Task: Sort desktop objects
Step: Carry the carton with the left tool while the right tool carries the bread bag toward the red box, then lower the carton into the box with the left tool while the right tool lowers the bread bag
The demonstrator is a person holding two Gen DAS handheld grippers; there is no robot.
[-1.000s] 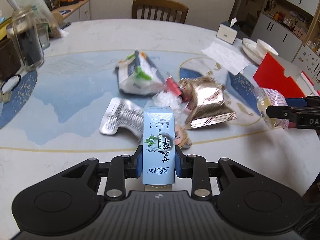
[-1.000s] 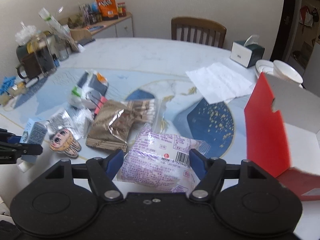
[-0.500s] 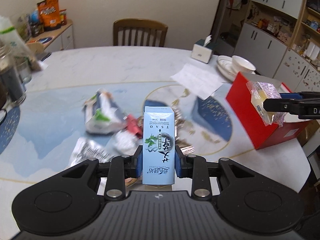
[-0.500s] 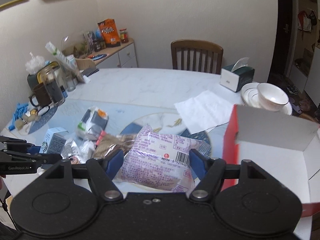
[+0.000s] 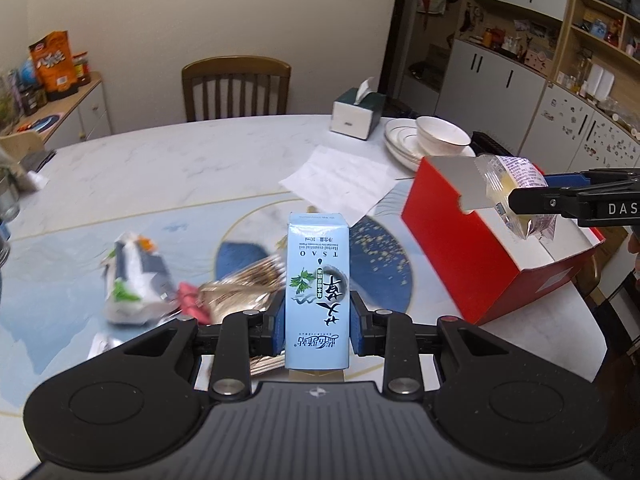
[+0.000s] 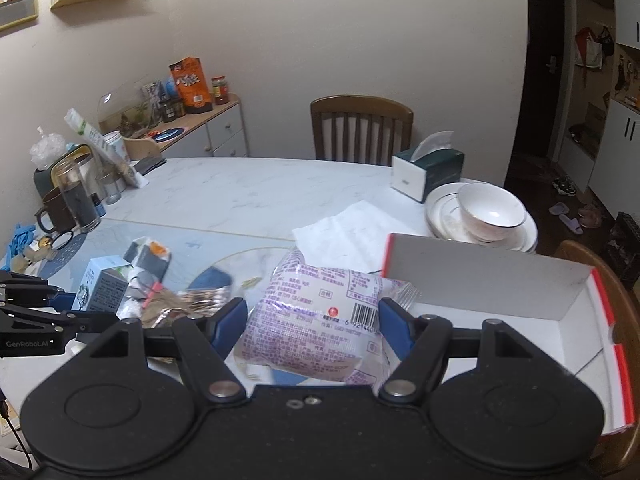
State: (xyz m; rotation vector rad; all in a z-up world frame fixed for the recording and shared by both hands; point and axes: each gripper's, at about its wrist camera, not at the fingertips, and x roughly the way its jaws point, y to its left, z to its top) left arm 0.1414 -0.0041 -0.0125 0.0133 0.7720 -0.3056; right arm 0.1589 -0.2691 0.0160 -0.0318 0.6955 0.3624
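My left gripper [image 5: 317, 326] is shut on a light blue carton [image 5: 317, 288], held upright above the table. The carton [image 6: 102, 286] also shows at the left of the right wrist view. My right gripper [image 6: 310, 320] is shut on a purple-printed snack packet [image 6: 320, 312], lifted beside the open red box [image 6: 520, 312]. In the left wrist view that packet [image 5: 516, 190] hangs over the red box [image 5: 480, 256] at the table's right edge. Loose packets [image 5: 136, 280] and a gold foil bag [image 5: 240, 290] lie on the table below.
A white paper sheet [image 5: 340, 184], a tissue box [image 5: 358, 114], stacked plates with a bowl [image 5: 432, 136] stand behind the red box. A chair [image 5: 236, 88] is at the far side. A jar and mug [image 6: 72, 200] crowd the table's left end.
Both grippers rose and swung right with their loads. The red box has come closer in both views, and the packet now hangs over it.
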